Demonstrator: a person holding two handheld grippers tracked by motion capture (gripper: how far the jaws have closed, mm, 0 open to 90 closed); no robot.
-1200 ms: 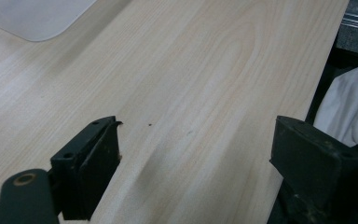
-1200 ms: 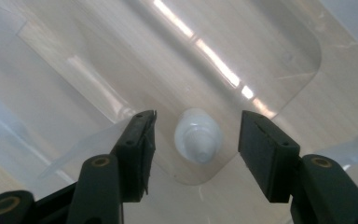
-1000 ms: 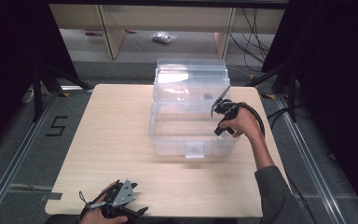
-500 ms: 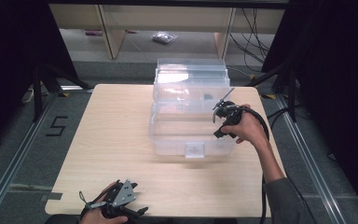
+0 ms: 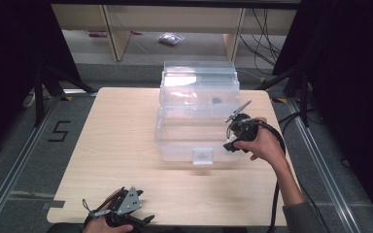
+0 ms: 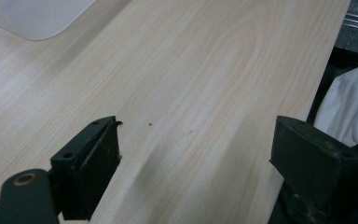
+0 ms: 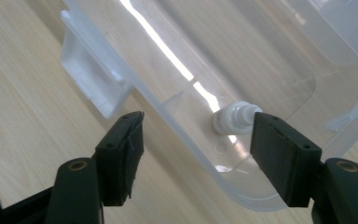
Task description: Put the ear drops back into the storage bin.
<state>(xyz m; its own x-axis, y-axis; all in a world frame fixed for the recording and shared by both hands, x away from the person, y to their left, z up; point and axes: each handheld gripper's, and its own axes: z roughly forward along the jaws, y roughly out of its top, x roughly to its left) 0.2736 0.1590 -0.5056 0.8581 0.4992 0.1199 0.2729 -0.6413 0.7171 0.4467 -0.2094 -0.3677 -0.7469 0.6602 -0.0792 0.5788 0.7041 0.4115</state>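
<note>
A clear plastic storage box (image 5: 194, 131) stands mid-table with its clear lid (image 5: 199, 80) raised behind it. My right gripper (image 5: 230, 143) is at the box's right front corner, tilted down at the wall. In the right gripper view it (image 7: 198, 135) is open, and its jaws frame the box rim (image 7: 177, 107) with a small white bottle (image 7: 235, 117) lying inside. The box's latch tab (image 7: 91, 79) sticks out to the left. My left gripper (image 5: 143, 221) rests low at the table's near edge, open over bare wood (image 6: 200, 140).
A small dark item (image 5: 217, 100) lies inside the box toward the back. White cloth (image 6: 345, 107) shows past the table edge beside the left gripper. Beyond the table are shelf legs (image 5: 119, 34), a packet on the floor (image 5: 171, 39) and cables (image 5: 262, 29).
My right gripper has shifted slightly down and nearer along the box's right front corner. The left gripper has stayed put.
</note>
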